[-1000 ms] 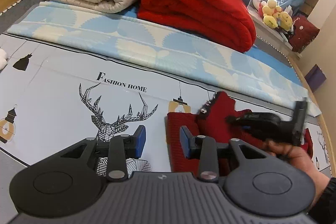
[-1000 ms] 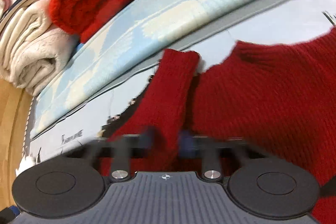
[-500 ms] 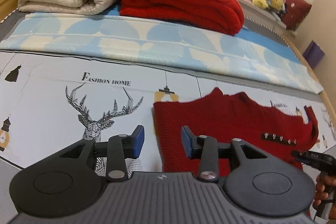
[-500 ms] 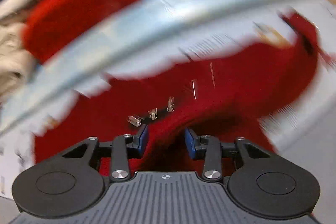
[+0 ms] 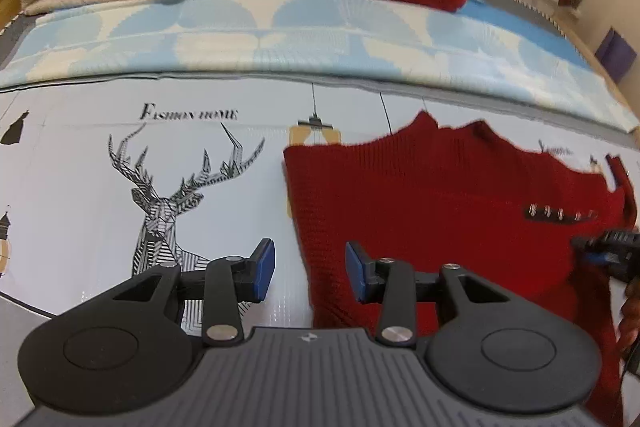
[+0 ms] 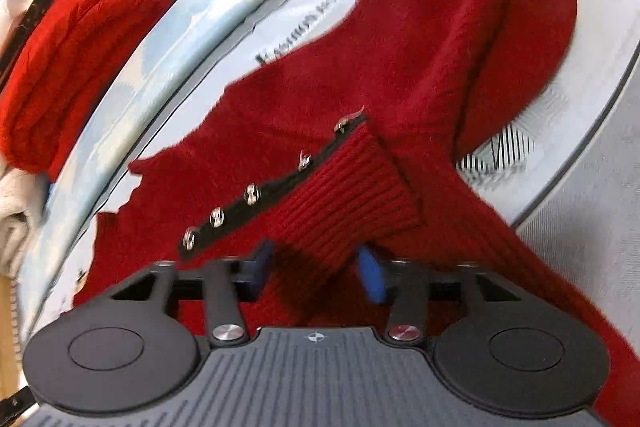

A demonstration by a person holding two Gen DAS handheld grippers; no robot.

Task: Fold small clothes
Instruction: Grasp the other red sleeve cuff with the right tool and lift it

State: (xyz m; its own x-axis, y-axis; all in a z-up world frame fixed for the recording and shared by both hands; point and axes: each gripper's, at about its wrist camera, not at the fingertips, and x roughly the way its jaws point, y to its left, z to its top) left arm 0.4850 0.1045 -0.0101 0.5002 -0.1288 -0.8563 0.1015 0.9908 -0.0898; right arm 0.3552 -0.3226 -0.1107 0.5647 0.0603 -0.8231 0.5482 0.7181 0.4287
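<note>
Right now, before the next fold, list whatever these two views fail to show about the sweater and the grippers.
- Left wrist view: the red sweater has its near hem hidden behind the left gripper body, and its right side is cut off by the frame edge.
- Left wrist view: the right gripper is mostly out of frame and blurred.
- Right wrist view: the right gripper's pads are blurred, so contact with the ribbed cuff is unclear.
</note>
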